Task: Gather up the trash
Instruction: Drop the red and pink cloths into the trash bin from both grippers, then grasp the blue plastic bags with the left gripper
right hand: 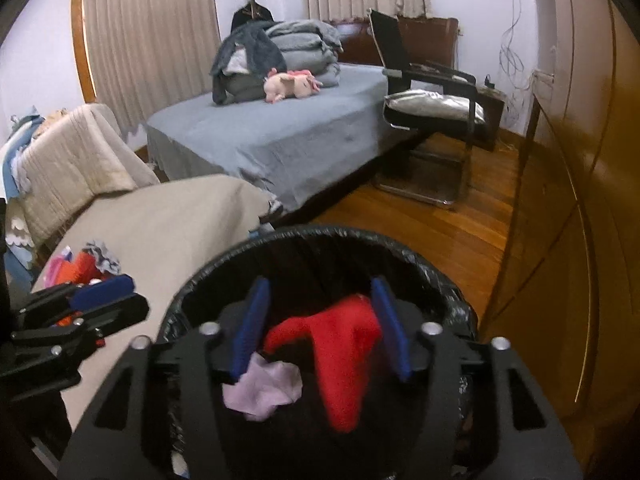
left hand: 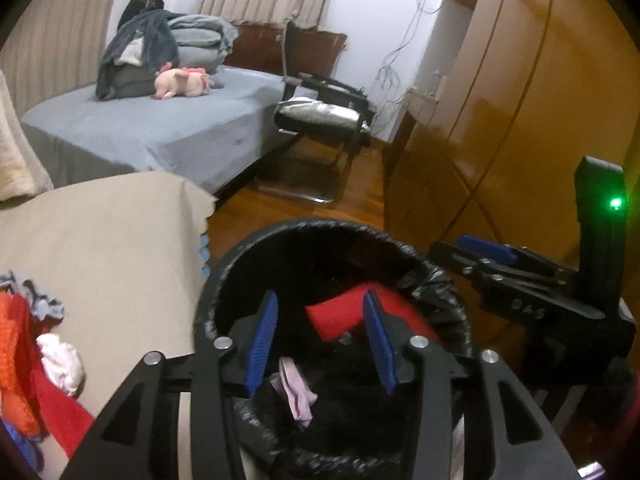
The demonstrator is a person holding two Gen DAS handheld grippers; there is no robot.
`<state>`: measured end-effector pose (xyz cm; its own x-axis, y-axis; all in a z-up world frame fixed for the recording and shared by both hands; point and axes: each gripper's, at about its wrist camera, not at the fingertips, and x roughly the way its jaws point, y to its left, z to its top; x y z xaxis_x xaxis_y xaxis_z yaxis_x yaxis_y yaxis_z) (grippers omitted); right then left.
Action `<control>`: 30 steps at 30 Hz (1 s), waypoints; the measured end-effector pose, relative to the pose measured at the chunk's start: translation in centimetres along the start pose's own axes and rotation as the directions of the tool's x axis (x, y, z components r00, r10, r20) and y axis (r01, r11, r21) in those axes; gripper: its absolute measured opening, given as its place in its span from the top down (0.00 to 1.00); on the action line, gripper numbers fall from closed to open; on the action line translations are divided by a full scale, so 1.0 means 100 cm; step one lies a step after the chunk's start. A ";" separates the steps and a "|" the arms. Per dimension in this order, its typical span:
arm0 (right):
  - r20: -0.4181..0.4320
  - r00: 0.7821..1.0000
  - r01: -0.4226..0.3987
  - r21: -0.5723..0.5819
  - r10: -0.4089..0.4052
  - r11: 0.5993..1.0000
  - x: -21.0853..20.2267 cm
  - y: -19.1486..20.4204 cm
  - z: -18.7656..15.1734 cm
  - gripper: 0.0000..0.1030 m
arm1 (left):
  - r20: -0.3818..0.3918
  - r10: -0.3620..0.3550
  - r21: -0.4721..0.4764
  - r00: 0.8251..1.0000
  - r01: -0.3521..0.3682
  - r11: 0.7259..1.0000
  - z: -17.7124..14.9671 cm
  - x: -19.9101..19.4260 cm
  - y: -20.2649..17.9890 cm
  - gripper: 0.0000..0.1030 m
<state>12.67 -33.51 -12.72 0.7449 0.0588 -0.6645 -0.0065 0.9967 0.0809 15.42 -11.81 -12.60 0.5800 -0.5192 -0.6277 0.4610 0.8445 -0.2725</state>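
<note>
Step in hand, by judgement: dropping collected scraps into the bin (left hand: pixel 320 236). Black-lined bin on the wood floor (right hand: pixel 420 224), directly beneath both grippers. Left gripper (left hand: pixel 322 344) over the near part of the bin mouth, jaws spread, nothing pinched between the blue pads. Right gripper (right hand: pixel 320 332) likewise over the bin, jaws spread, pads apart from anything below. Red cloth (right hand: pixel 340 352) and pale lilac scrap (right hand: pixel 264 390) seen between the right gripper's fingers, lying in or falling into the bin; cannot tell which, given blur. Same two pieces visible in the left view, inside the liner.

Remaining trash: heap of scraps (left hand: pixel 28 344) in red, orange, white and grey on the beige-covered surface (left hand: pixel 104 248), left of the bin and near its rim. Task judged partly done.

Next move, by judgement: swing left to the heap with jaws kept spread, close on one loose piece, carry it back over the bin mouth. Soft pieces likely to snag on neighbours and drag extras off the edge.

Room: bed (right hand: pixel 280 140) with grey sheet in the far middle, folded blankets (right hand: pixel 296 44) and a pink plush toy (right hand: pixel 292 84) on it. Black chair (right hand: pixel 432 100) with silver cushion far right. Curtains along the far wall, wooden wardrobe (left hand: pixel 520 100) along the right.
</note>
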 end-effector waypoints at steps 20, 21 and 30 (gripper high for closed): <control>0.122 0.969 -0.201 -0.119 0.215 0.972 0.010 0.130 0.031 0.06 | 0.152 0.466 -0.161 0.871 -0.444 0.882 -0.029 -0.123 0.127 0.20; 0.119 0.967 -0.209 -0.130 0.224 0.969 0.012 0.138 0.029 0.06 | 0.151 0.488 -0.171 0.860 -0.463 0.870 -0.032 -0.128 0.135 0.20; 0.093 0.953 -0.267 -0.181 0.287 0.946 0.034 0.204 0.007 0.06 | 0.122 0.586 -0.227 0.801 -0.552 0.802 -0.071 -0.151 0.170 0.20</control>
<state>15.49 -13.00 -12.80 0.7706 0.3370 -0.5409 -0.3261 0.9377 0.1197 9.73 11.32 -12.99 0.8170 0.0626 -0.5733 -0.1026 0.9940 -0.0376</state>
